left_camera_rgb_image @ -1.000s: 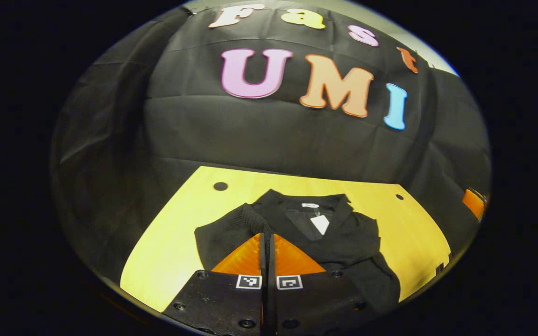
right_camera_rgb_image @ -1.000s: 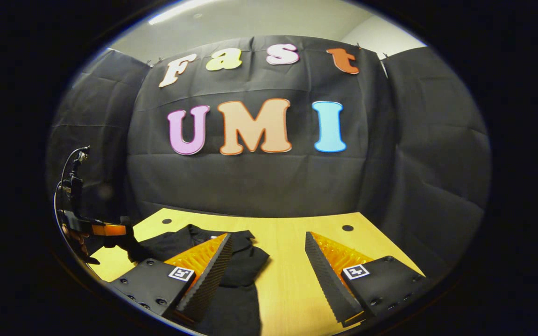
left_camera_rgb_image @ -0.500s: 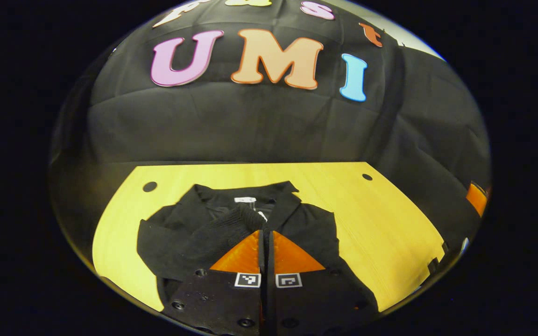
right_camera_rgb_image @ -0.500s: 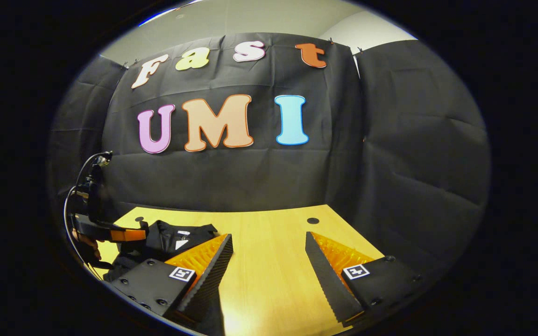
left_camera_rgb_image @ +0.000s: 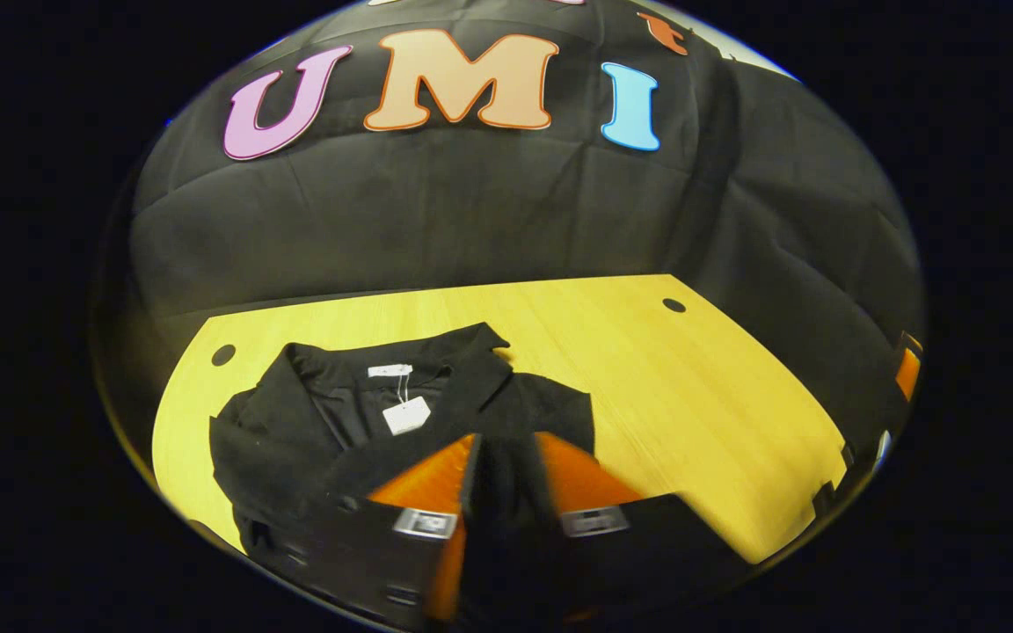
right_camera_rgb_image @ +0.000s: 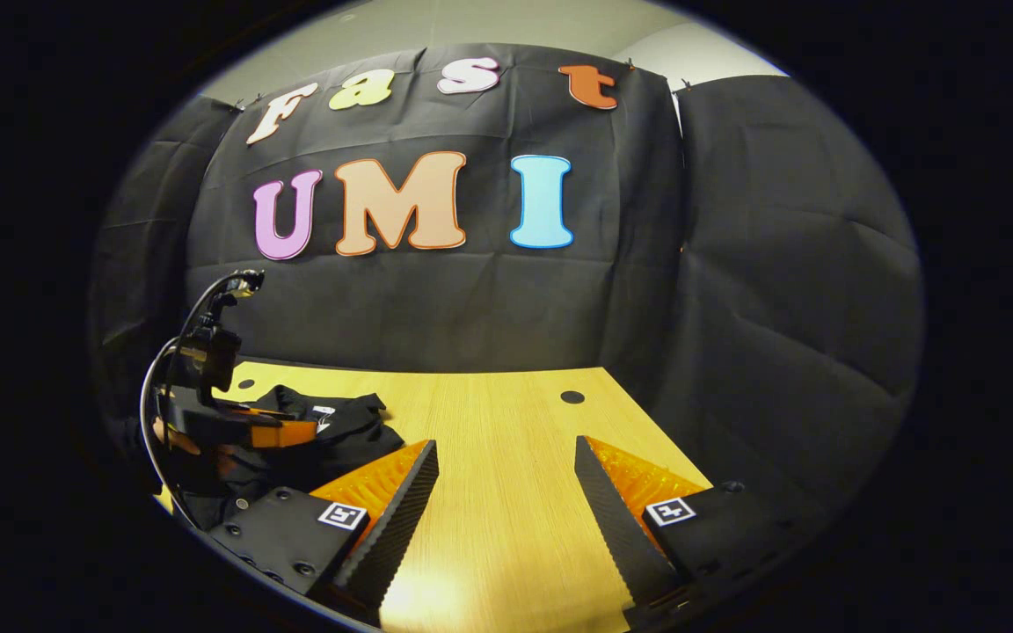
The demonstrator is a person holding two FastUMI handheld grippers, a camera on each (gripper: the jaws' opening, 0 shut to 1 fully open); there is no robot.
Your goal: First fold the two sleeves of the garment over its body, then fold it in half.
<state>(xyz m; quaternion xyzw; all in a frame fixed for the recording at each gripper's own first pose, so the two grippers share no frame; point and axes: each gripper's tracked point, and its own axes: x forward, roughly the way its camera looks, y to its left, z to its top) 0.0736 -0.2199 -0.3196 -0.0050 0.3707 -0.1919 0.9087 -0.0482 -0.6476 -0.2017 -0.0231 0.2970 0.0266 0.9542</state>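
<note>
Matt black cloth garment [left_camera_rgb_image: 295, 440], smooth wooden table [left_camera_rgb_image: 691, 396]

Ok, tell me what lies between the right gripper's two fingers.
Bare wooden table in the right gripper view; the right gripper stands open, the black garment off to its left.

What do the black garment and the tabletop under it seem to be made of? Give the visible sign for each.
Garment: soft matte fabric, probably knit; it drapes and creases. Tabletop: pale wood or wood-look laminate, smooth, showing straight grain lines and slight sheen.

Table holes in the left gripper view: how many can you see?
2: one hole at the far left corner beside the garment, another hole at the far right. Others may be hidden.
</note>
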